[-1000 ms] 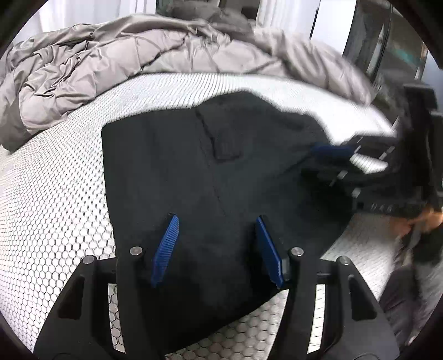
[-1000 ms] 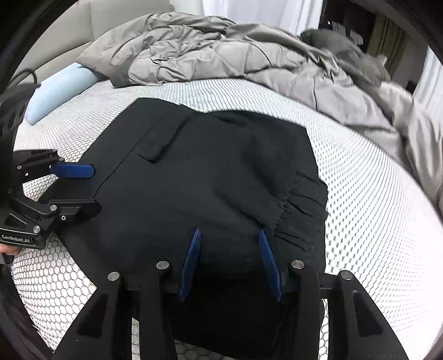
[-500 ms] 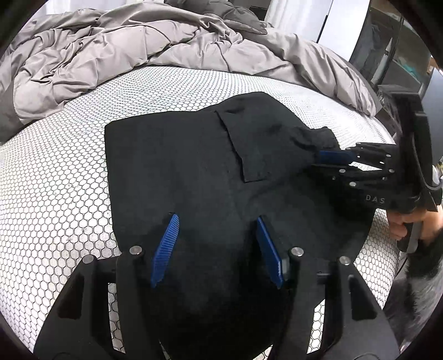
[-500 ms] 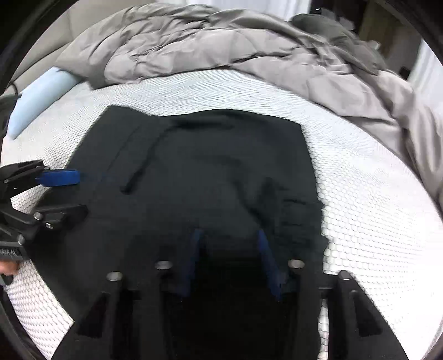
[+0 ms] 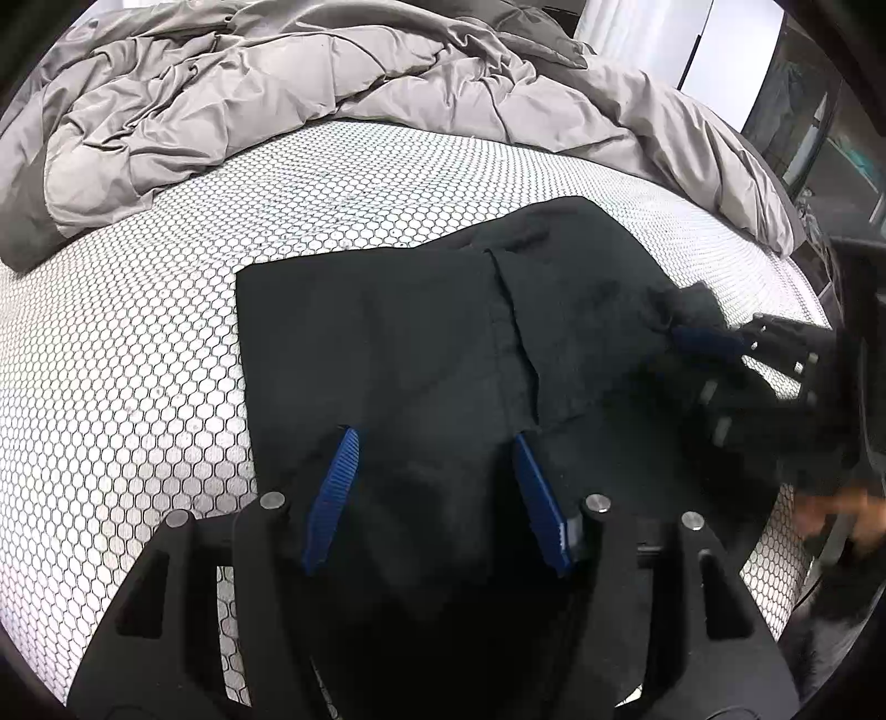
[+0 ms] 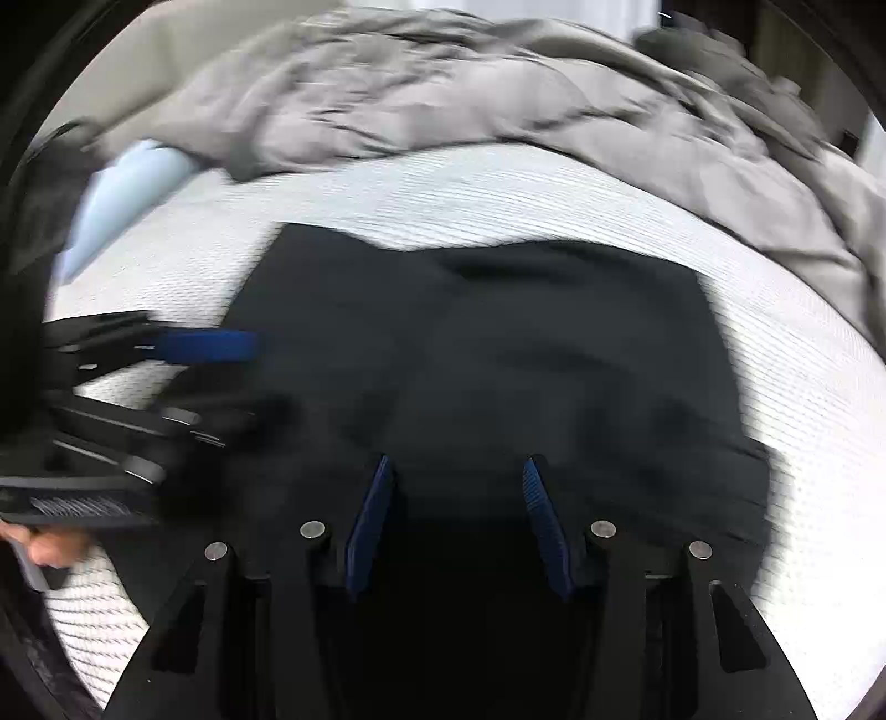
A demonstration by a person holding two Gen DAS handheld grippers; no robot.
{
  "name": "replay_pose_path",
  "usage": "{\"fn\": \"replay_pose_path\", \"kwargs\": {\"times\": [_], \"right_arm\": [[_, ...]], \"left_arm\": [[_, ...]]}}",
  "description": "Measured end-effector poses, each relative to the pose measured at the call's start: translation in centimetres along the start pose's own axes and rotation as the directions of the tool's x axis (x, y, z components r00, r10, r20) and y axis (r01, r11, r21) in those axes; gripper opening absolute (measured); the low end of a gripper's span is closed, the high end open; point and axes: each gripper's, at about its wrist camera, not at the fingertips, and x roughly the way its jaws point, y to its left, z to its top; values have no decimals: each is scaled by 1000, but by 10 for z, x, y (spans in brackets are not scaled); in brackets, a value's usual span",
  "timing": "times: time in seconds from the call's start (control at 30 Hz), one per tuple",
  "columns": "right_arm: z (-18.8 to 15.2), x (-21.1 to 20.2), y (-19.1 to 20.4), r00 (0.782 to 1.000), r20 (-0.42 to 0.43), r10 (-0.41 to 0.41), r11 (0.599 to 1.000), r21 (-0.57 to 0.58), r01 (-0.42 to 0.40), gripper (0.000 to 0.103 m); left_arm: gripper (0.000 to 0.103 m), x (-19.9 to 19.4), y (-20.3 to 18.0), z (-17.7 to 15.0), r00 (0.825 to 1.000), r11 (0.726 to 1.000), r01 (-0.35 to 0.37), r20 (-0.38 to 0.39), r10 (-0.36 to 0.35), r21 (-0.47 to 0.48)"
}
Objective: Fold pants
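Now both angled downward over black pants (image 5: 421, 343), left gripper (image 5: 434, 443) spread, right gripper (image 6: 457, 471) just widening.

i'm working in a bedroom of a home: the whole surface under my cameras is a bed (image 5: 138, 387) dressed in a white sheet printed with a small honeycomb pattern, and a rumpled grey duvet (image 5: 310, 77) is pushed into a heap along its far side. a pale blue pillow (image 6: 127, 194) lies at the bed's left edge in my right wrist view, with a light upholstered headboard (image 6: 127, 72) behind it. white curtains (image 5: 637, 33) hang beyond the duvet in my left wrist view.
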Motion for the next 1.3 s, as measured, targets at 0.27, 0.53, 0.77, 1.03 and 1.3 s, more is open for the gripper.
{"fn": "replay_pose_path", "kwargs": {"times": [0.27, 0.53, 0.77, 1.03, 1.3], "right_arm": [[8, -15, -5, 990, 65, 129, 987, 84, -134, 38], [23, 20, 31, 999, 0, 54, 999, -8, -54, 40], [7, 4, 7, 991, -24, -133, 991, -19, 132, 37], [46, 13, 31, 997, 57, 46, 994, 93, -51, 41], [18, 12, -1, 981, -16, -194, 981, 28, 194, 41]], "left_arm": [[54, -24, 2, 14, 997, 997, -20, 76, 25, -74], [52, 12, 20, 25, 1000, 993, -17, 6, 18, -115], [47, 1, 27, 20, 998, 988, -65, 6, 67, -143], [44, 26, 30, 41, 999, 971, -45, 3, 48, -234], [44, 9, 27, 33, 995, 977, -93, 3, 95, -190]]}}
